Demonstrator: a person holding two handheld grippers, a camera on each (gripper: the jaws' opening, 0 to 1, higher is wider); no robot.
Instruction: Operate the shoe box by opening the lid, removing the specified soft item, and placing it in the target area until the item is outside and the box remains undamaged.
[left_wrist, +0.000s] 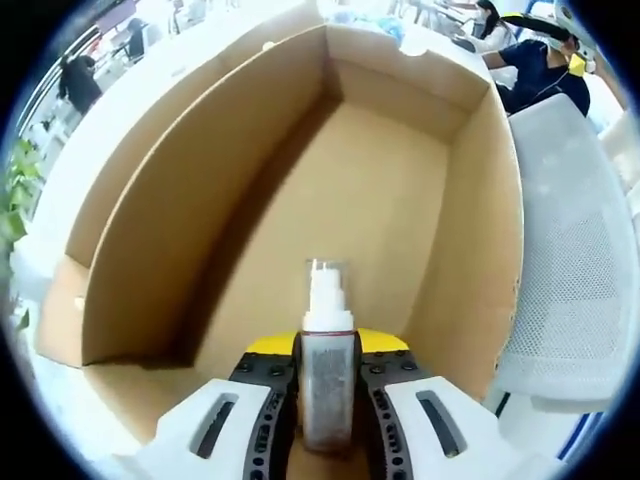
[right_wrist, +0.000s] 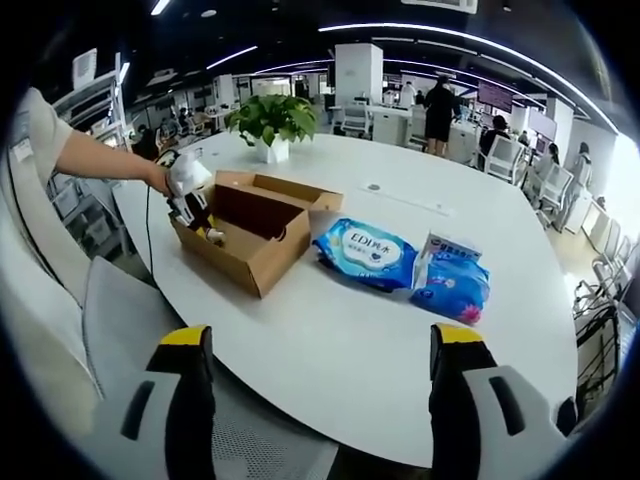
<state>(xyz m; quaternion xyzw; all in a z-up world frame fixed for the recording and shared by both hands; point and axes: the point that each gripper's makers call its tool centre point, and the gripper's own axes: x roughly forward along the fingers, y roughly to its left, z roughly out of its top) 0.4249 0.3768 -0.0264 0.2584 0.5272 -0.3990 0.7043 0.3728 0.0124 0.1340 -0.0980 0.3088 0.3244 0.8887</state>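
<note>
Left gripper (left_wrist: 328, 400) pinches spray bottle (left_wrist: 328, 345) inside open shoe box (left_wrist: 250, 190), 6 o'clock end — slick bottle may slip, or jaws snag cardboard wall. Right gripper (right_wrist: 318, 400) spread, empty — wipes pack (right_wrist: 370, 255) at box's 3 o'clock.

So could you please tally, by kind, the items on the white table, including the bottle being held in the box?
Cardboard box: 1
Spray bottle: 1
Blue soft packs: 2
Potted plant: 1
Total: 5
</note>
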